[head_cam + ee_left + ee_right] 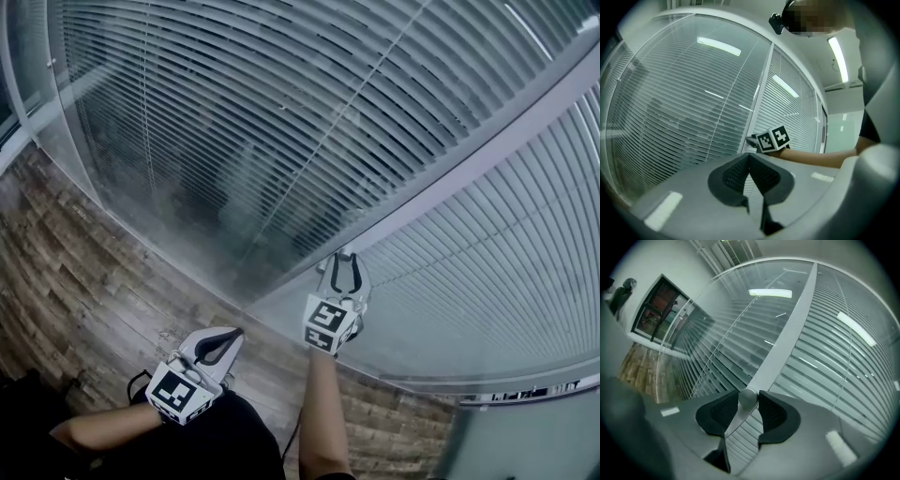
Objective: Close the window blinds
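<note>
Grey slatted blinds [234, 122] hang behind glass, with a second panel [506, 253] to the right of a pale upright frame bar [450, 178]. A small round silver knob [747, 398] sits on that bar [783, 343]. My right gripper [747, 401] is shut on the knob, one dark pad on each side of it; the head view shows this gripper [343, 267] up against the bar. My left gripper [230, 336] hangs back, lower and to the left, shut with nothing in it. In the left gripper view its tips [750, 157] meet and the right gripper's marker cube [772, 139] shows ahead.
A wood-plank floor [84, 300] runs along the foot of the glass wall. A dark-framed opening [656, 305] lies far to the left along the wall. Ceiling lights [719, 47] reflect in the glass.
</note>
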The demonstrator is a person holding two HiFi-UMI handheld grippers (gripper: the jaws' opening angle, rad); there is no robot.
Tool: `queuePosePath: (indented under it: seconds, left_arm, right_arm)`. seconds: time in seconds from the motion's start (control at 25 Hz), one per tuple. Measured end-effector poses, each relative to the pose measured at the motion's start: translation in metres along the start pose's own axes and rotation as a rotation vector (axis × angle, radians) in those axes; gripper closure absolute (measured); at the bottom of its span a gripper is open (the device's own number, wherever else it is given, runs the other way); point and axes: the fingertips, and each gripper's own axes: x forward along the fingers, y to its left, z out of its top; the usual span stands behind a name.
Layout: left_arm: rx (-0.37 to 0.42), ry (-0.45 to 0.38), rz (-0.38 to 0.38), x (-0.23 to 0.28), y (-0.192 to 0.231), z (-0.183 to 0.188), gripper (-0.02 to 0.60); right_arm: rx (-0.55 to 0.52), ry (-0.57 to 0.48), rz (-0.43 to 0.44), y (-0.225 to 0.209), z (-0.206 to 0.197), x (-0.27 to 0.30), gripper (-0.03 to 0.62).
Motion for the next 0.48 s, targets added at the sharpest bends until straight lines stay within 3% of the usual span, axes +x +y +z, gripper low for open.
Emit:
queuePosePath:
  seconds: [0.2, 0.24, 0.36, 0.48]
  left_arm:
    - [0.004, 0.005, 0.007, -0.001, 0.002, 0.000, 0.580]
    - [0.001, 0.006, 0.011, -0.001, 0.003, 0.000, 0.580]
    - [-0.001, 0.008, 0.020, 0.000, 0.005, 0.000, 0.580]
    - [0.005, 0.018, 0.022, 0.002, 0.005, -0.002, 0.580]
  right_arm:
    - [0.029, -0.017, -0.027, -0.001, 0.001, -0.002, 0.462]
    - [0.094, -0.031, -0.021, -0.002, 0.001, -0.003, 0.462]
    - [0.456, -0.079, 0.027, -0.009, -0.001, -0.003, 0.462]
    - [0.604, -0.094, 0.026, -0.012, -0.004, -0.002, 0.464]
